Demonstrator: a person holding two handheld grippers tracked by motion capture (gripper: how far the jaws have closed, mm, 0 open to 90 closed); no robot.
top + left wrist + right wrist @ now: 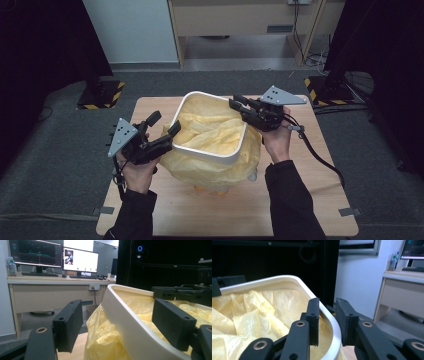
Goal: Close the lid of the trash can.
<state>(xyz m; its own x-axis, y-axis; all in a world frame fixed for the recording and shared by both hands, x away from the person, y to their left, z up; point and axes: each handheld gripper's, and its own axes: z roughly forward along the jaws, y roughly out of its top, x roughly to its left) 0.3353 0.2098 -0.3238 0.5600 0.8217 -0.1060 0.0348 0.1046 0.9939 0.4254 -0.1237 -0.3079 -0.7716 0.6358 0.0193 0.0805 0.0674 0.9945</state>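
Work: a yellow bag (pixel 212 131) is being fitted into a white bin (pixel 207 150) standing on the table (pixel 300 200).
Bin: near the middle of the table, tilted; the bag lines its inside and spills over the near rim and down the outside.
Left gripper (pixel 167 136): at the bin's near left rim. In the left gripper view its fingers (pixel 68 325) stand wide apart, one outside the wall and one inside over the liner, not pressing.
Right gripper (pixel 240 107): at the far right rim. In the right gripper view the fingers (pixel 313 320) straddle the rim with a narrow gap, seemingly clamped on the bin wall, though actual contact is hard to confirm.
Doing it well: the right hand should keep the bin steady while the left fingers close on rim and film together, then draw the bag evenly over the edge without tearing it.
Hard to see: the bin's base, covered by the bag; small orange bits under the bag's near edge cannot be identified; whether bag film lies between the right fingers.
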